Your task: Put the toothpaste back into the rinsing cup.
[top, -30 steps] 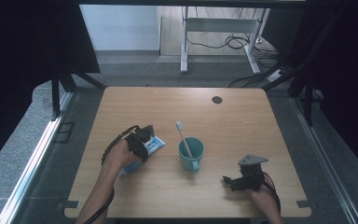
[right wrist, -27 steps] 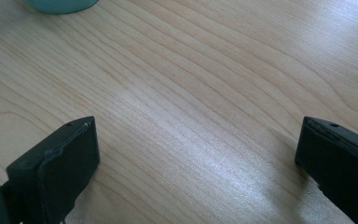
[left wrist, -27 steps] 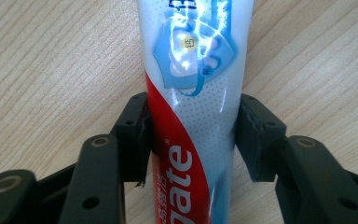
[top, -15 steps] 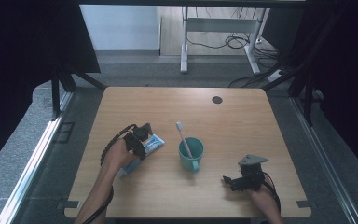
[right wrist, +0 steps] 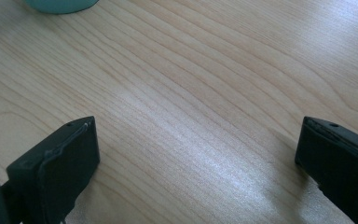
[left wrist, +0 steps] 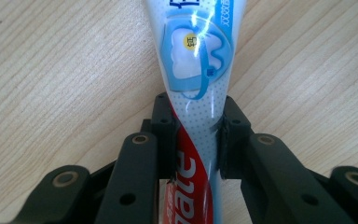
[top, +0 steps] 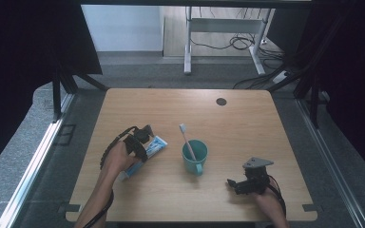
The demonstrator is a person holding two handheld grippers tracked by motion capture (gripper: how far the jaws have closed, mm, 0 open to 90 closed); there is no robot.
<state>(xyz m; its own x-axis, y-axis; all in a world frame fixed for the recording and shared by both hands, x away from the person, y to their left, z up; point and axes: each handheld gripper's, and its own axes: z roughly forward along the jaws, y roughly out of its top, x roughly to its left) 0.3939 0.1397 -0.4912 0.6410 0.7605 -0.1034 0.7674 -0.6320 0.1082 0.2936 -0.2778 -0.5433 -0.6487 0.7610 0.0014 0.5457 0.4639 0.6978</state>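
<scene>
Black left tongs (left wrist: pixel 193 140) clamp the toothpaste tube (left wrist: pixel 196 70) mid-body, low on the wooden tabletop (top: pixel 247 118), nudged slightly leftward since before. Right tongs (right wrist: pixel 196 158) gape wide, empty (unmoved). Teal cup (top: pixel 195 156) holds a toothbrush (top: pixel 186 139) between them.

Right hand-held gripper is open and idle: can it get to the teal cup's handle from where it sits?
Probably yes. The right hand-held gripper stands open, holding nothing, with bare table between it and the teal cup. The cup's handle faces the person's side.
</scene>
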